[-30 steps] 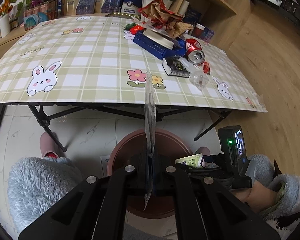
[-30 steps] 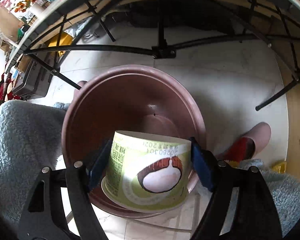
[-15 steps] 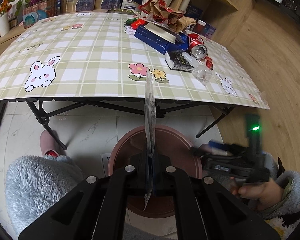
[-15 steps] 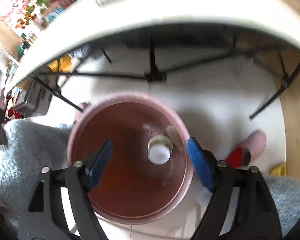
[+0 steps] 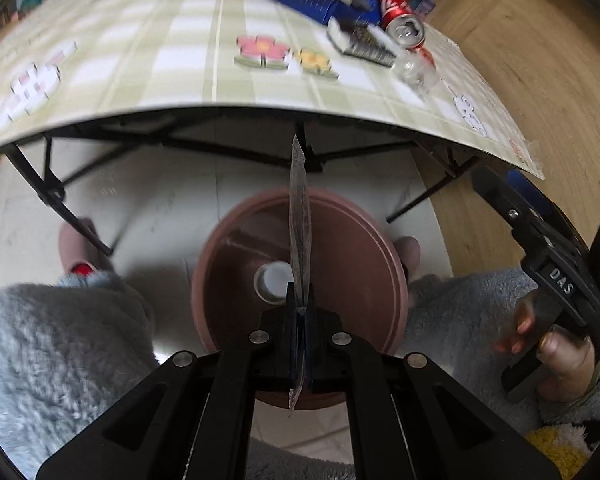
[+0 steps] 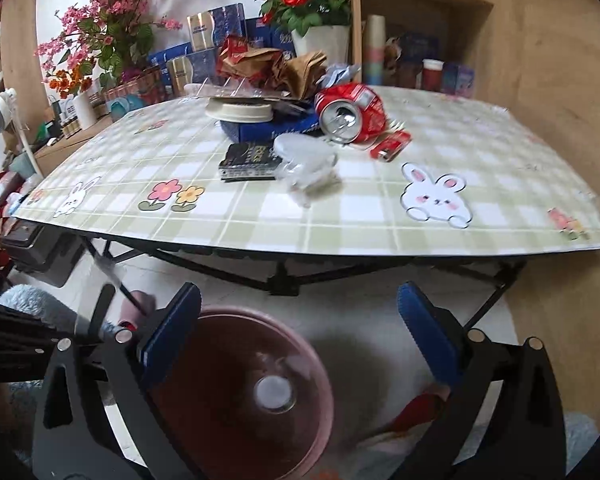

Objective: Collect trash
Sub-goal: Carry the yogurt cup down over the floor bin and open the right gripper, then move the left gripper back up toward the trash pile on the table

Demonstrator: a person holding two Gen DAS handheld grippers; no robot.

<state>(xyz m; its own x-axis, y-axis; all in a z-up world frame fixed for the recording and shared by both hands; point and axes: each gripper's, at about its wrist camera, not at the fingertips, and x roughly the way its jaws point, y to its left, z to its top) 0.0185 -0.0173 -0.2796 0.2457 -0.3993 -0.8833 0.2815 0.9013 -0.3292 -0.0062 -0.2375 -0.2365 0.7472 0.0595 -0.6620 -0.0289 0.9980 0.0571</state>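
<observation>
A: Status on both grippers?

B: Left gripper (image 5: pixel 299 322) is clamped flat on a thin clear plastic wrapper (image 5: pixel 300 216). Wrapper stands on edge, sticking up out of the jaws, with a short tail hanging below the pads. It sits right over the pink bin (image 5: pixel 356 248) on the floor.

A: Right one?

B: Right gripper (image 6: pixel 300 336) is spread wide, nothing between the blue pads (image 6: pixel 428 340). Jaws have just been opening. It points across the table edge, bin (image 6: pixel 308 344) low in its view.

A: Cup location?

B: Paper cup (image 5: pixel 271 286) lies at the bottom of the bin, white round face up. The right wrist view shows the same (image 6: pixel 273 393), blurred.

A: What's left on the table (image 6: pixel 340 216)?

B: Pile near the far side, on the checked cloth: crushed red can (image 6: pixel 350 114) with its open end toward the camera, small red packet (image 6: pixel 390 146) just beside it, crumpled clear plastic (image 6: pixel 306 160) in front, black packet (image 6: pixel 250 162) touching the plastic on its left. Behind those, a blue box (image 6: pixel 272 130) with a white round lid (image 6: pixel 238 111) on top, then brown paper (image 6: pixel 296 68).

A: Person in frame?

B: Right hand (image 5: pixel 548 360) on its gripper handle at the right edge of the left view, fuzzy blue sleeve (image 5: pixel 52 360) at the lower left, a pink slipper (image 5: pixel 76 248) under the table.
</observation>
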